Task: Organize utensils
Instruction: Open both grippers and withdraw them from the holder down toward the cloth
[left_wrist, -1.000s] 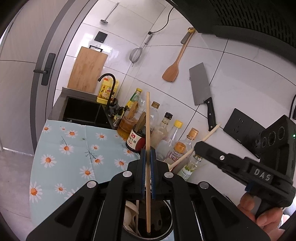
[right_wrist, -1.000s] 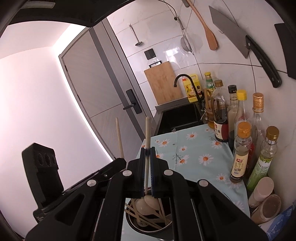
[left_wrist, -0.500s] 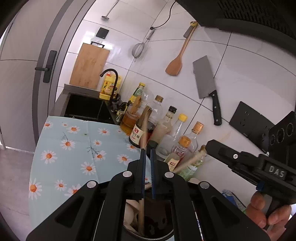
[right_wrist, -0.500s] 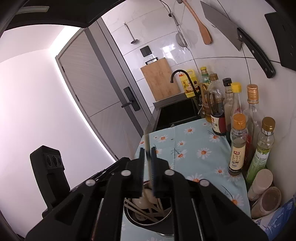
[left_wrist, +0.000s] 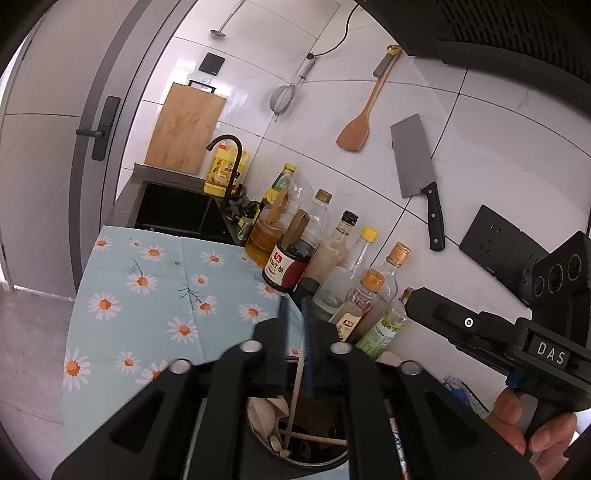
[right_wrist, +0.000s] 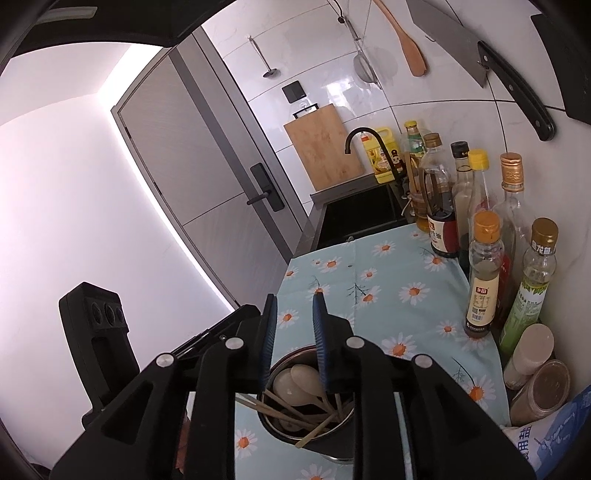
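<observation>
Left wrist view first: left gripper (left_wrist: 294, 306) opening, gap narrow, pads no longer pinching. One chopstick (left_wrist: 296, 384) between the jaws but loose, lower end already down in the metal holder (left_wrist: 317, 461). A second ago clamped upright with a long length above the fingertips; now dropped below them. Reads as a release, not a grip.

Right wrist view: right gripper (right_wrist: 294, 302) opening too, slightly wider gap, nothing between the jaws. Same story: held a chopstick upright a second ago, gone from the pads now, presumably among the sticks (right_wrist: 317, 428) leaning in the holder beside the white spoons (right_wrist: 295, 380).

Meaning for the task: both chopsticks delivered into the holder, this placement looks finished. Probably next: back both grippers out and up without snagging the leaning sticks.

View differences:
- Left wrist only: the loose chopstick mid-drop, the person's hand (left_wrist: 532, 428) on the right gripper's handle, cleaver (left_wrist: 412, 158) on the wall.
- Right wrist only: clear look down into the holder, contents countable-ish, one stick tip poking over the near rim.
- Neither: any utensils left on the daisy tablecloth (right_wrist: 388, 295); none seen, near edge hidden by gripper bodies.
</observation>
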